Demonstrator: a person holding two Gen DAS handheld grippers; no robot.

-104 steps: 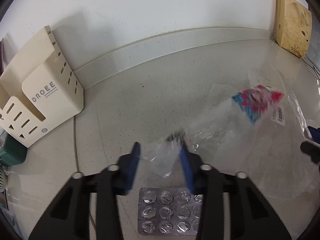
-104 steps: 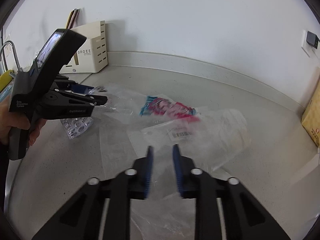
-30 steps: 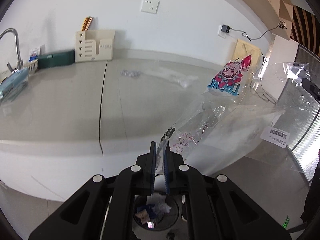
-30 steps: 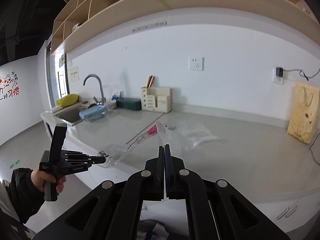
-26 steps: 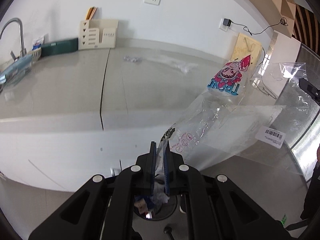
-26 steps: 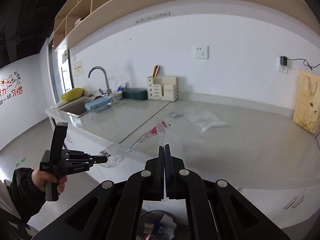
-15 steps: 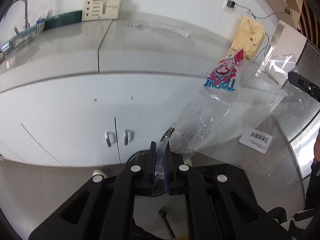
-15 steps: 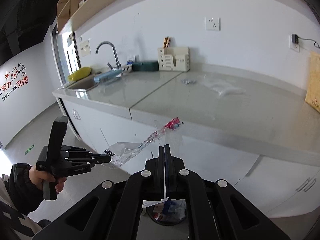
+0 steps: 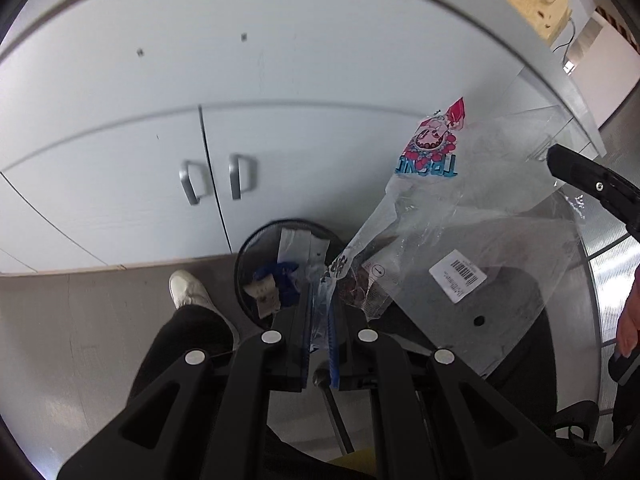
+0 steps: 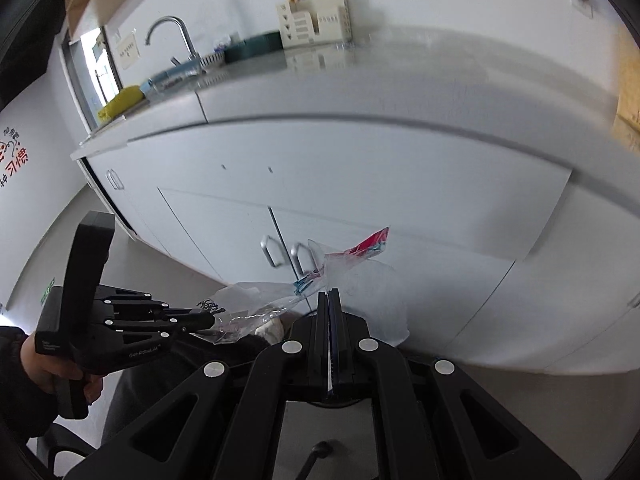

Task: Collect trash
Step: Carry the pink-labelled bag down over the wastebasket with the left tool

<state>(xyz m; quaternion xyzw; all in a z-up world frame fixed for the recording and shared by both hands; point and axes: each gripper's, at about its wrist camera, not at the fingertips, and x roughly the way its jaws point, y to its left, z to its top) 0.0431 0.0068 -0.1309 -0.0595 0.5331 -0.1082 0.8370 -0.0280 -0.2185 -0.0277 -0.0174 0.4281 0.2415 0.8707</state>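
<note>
A clear plastic bag [image 9: 460, 216] with a red and blue printed top and a barcode label hangs stretched between both grippers. My left gripper [image 9: 319, 304] is shut on its lower corner, right above a round black trash bin [image 9: 256, 248] that holds paper scraps. My right gripper [image 10: 329, 304] is shut on the bag's other edge [image 10: 360, 284]; it shows at the right edge of the left wrist view [image 9: 592, 188]. The left gripper [image 10: 200, 320] shows in the right wrist view, low at the left.
White cabinet doors [image 9: 120, 184] with metal handles stand behind the bin under the grey counter [image 10: 360, 80]. The person's white shoe [image 9: 186, 290] and dark trouser leg are left of the bin. A sink tap and organiser [image 10: 316, 20] sit on the counter.
Both grippers have dropped from counter height to below the counter edge, carrying the bag down. The trash bin has come into full view under the left gripper.
</note>
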